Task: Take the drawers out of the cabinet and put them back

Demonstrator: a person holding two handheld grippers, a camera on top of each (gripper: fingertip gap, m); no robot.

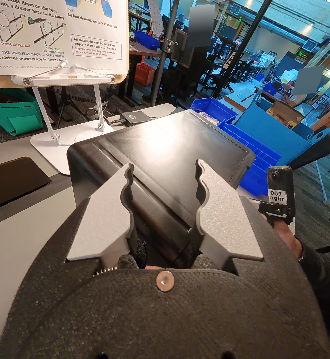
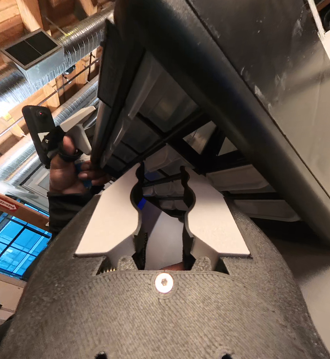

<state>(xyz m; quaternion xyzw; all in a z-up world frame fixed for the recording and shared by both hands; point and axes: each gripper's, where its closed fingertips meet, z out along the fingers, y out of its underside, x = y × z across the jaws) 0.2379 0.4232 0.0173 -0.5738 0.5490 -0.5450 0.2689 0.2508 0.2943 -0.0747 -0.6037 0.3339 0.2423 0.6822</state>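
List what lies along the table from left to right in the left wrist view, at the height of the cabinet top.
Dark flat panel → white stand base → black cabinet → blue bins → right gripper's camera.

The cabinet [image 1: 160, 155] stands on the table [image 1: 14, 242], with the left gripper [image 1: 164, 171] above its top panel and the right gripper [image 2: 162, 174] before its drawer front [image 2: 179, 120]. A document stand [image 1: 63, 81] sits on the table behind and to the left of the cabinet; a power adapter [image 1: 135, 115] lies on the table behind it. Storage bins [image 1: 247, 139] stand behind and to the right of the cabinet.
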